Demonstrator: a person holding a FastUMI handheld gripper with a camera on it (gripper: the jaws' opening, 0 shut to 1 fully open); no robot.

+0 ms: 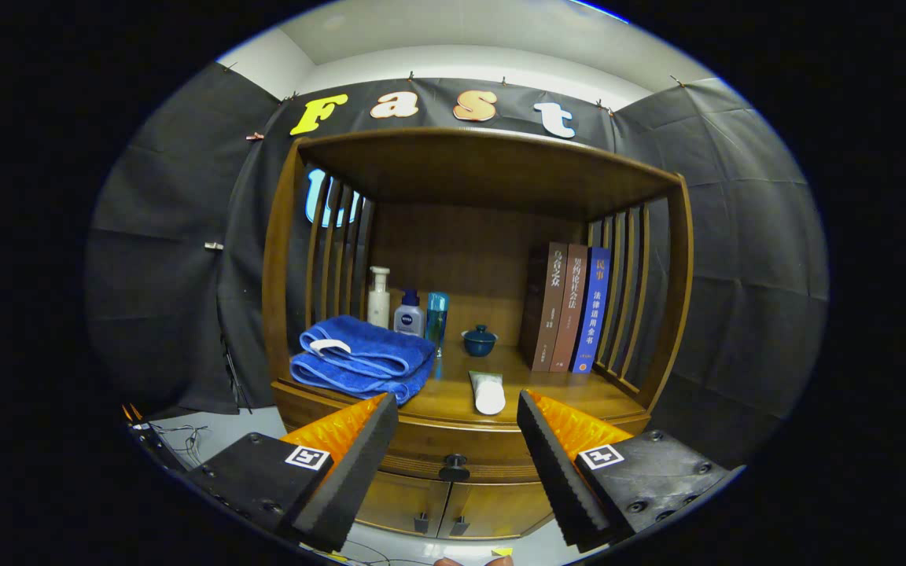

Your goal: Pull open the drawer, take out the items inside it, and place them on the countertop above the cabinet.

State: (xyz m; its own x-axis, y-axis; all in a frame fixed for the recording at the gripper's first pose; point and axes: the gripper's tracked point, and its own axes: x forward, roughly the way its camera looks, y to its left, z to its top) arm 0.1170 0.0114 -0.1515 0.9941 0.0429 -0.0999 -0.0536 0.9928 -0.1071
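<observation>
Between the two spread fingers of the gripper (457,460), the drawer knob (454,468) sits centred, on the front of a drawer (437,440) that looks shut. The gripper is wide open and holds nothing; its ribbed finger faces flank the knob with clear space on each side, and it stands well short of the cabinet.

The scene fits two stages: a drawer yet to be pulled, or one pushed shut again after emptying. A white tube (488,393) lies on the bench (579,401) just above the drawer front, which may or may not be a drawer item; the contents of the drawer are hidden.

If the pull is the step in hand, the judgement is as follows. Keep the knob centred between the fingers on approach. Close behind the knob's wider head, on its neck, so the fingers cannot slip off. Pull straight toward the near side, level with the drawer's travel, to avoid binding.

Materials and shapes:
- Cabinet: varnished brown wood, curved front, slatted sides, a top shelf (492,165) overhead.
- Knob: small, dark, rounded, likely hard and smooth.
- Two lower doors (441,507) below the drawer, each with a small dark handle.
- Left of the bench: a folded blue towel (362,362), soft and thick.
- Far side: a white pump bottle (378,297), a dark-capped bottle (409,313), a slim blue bottle (436,314), a small lidded teal cup (479,340).
- Right: three upright books (571,306).
</observation>
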